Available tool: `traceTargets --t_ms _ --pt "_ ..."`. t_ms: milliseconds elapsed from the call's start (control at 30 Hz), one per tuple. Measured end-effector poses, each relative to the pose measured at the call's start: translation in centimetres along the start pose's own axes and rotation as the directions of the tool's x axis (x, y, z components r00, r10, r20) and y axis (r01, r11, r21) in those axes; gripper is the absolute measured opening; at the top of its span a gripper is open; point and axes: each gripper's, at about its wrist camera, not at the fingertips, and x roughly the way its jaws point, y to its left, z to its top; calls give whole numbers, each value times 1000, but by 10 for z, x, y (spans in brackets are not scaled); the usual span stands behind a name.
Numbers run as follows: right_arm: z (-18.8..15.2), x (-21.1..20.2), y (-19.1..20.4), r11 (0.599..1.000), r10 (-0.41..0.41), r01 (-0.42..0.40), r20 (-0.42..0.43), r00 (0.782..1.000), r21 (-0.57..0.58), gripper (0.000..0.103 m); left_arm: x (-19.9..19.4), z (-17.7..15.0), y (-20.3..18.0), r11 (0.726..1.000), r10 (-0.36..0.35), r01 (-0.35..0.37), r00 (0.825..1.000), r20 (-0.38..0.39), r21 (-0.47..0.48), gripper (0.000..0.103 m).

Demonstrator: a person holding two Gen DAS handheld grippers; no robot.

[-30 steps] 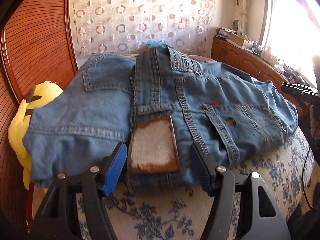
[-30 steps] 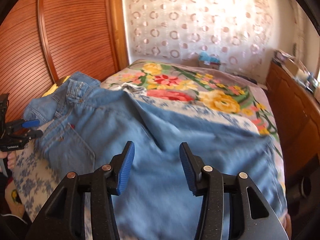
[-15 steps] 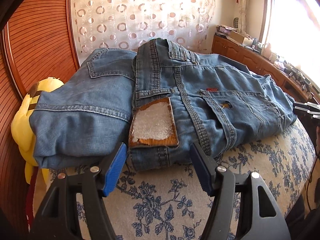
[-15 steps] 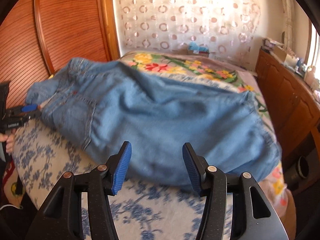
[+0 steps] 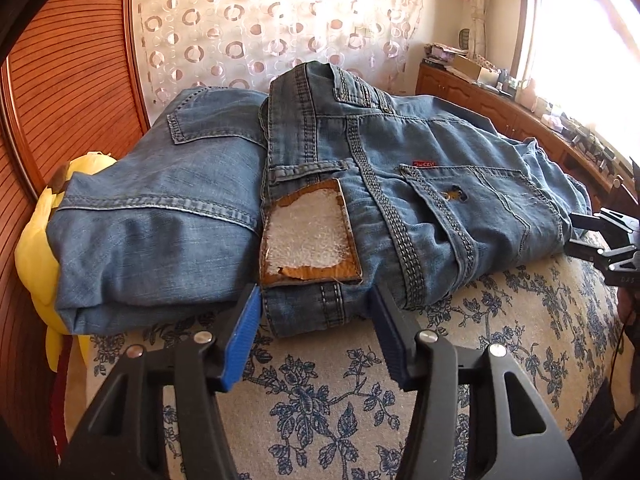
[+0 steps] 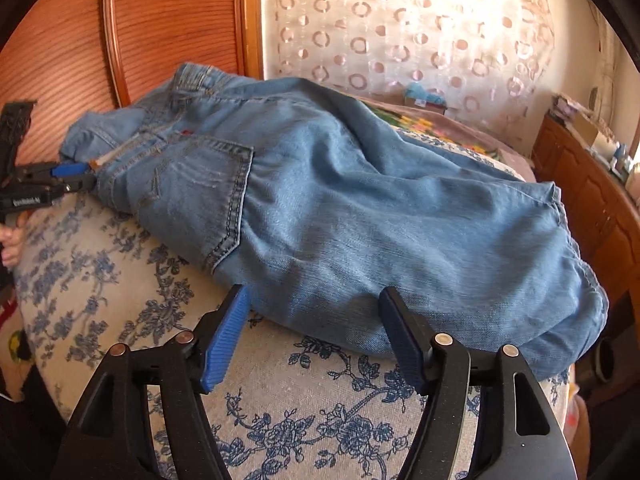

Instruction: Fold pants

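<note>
Left claw [image 5: 316,336] narrows empty at the waistband of the faded blue denim pants [image 5: 360,200], now doubled over on the floral-covered bed [image 5: 340,400], while the right claw [image 6: 316,336], spreading, has dropped to the folded edge, so another fold likely follows.

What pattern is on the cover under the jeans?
Blue flowers and leaves on an off-white cover, clearest in the left wrist view, below the jeans.

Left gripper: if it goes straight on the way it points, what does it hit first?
Most likely the jeans' waistband edge, just below the worn leather patch. The left gripper straddles that edge with closing jaws, not visibly pressing it yet; depth is unclear.
</note>
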Motion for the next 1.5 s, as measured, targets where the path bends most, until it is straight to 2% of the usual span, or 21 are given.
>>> traceTargets --t_ms 133,433,600,733,833,933,967,1000,1067,1267,1500 --pt "-3 10 2 1000 -8 8 -39 999 -3 73 6 0 3 1000 -10 10 1000 -19 1 54" --pt "-6 13 5 999 -41 40 -41 998 -2 73 7 -1 -1 1000 5 -5 1000 -25 9 53" --pt "-8 13 8 998 -65 65 -38 997 -6 73 4 -4 -1 1000 -12 12 1000 -11 -19 42" --pt "-7 13 4 998 -69 70 -39 997 8 72 -1 -5 -2 1000 -17 17 1000 3 -24 39" --pt "-8 13 3 995 -97 97 -38 995 7 63 -6 -6 -4 1000 -15 15 1000 18 -10 36" --pt "-7 13 2 993 -114 115 -32 993 14 40 -11 -5 -4 1000 -18 18 999 37 -7 34" --pt "-6 12 2 993 -120 120 -28 992 13 23 -13 -4 -4 1000 -21 22 999 43 -6 33" --pt "-6 10 -2 992 -125 125 -21 992 26 15 -16 -3 -5 1000 -23 23 998 54 -4 28" --pt "-5 7 -9 994 -96 97 -17 995 44 7 -25 -2 -8 999 -33 32 997 76 8 26" --pt "4 -15 -8 994 -106 105 19 994 17 3 -56 4 -23 999 -35 30 989 147 39 19" --pt "-7 -38 -15 998 -47 46 23 999 44 3 -95 0 -25 998 -43 36 985 165 45 18"
